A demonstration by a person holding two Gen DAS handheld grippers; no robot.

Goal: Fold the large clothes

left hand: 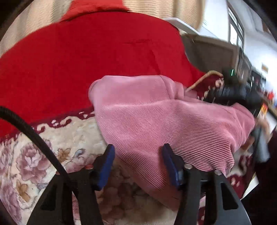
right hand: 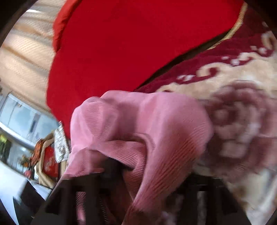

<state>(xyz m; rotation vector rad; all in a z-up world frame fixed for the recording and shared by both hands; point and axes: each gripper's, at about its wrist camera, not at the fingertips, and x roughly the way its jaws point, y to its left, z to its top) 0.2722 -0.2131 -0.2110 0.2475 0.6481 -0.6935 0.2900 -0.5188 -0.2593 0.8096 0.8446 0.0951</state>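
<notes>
A pink ribbed garment (left hand: 164, 117) lies bunched on a floral blanket (left hand: 57, 143). My left gripper (left hand: 138, 147) hovers at its near edge with the blue pads (left hand: 105, 166) apart. The cloth's edge runs between them, and neither pad presses on it. My right gripper (left hand: 238, 93) shows as a blurred black shape at the garment's far right side. In the right wrist view the pink garment (right hand: 155, 121) is draped in folds over my right gripper (right hand: 147, 176). Its dark fingers (right hand: 97, 178) stand wide apart, mostly hidden by cloth and blur.
A large red cloth (left hand: 86, 52) covers the surface behind the garment, edged with gold cord (left hand: 204, 77). A black cable (left hand: 34, 138) arcs across the left. Striped curtains (left hand: 164, 8) hang behind. A red bag (right hand: 50, 164) and other clutter sit at far left.
</notes>
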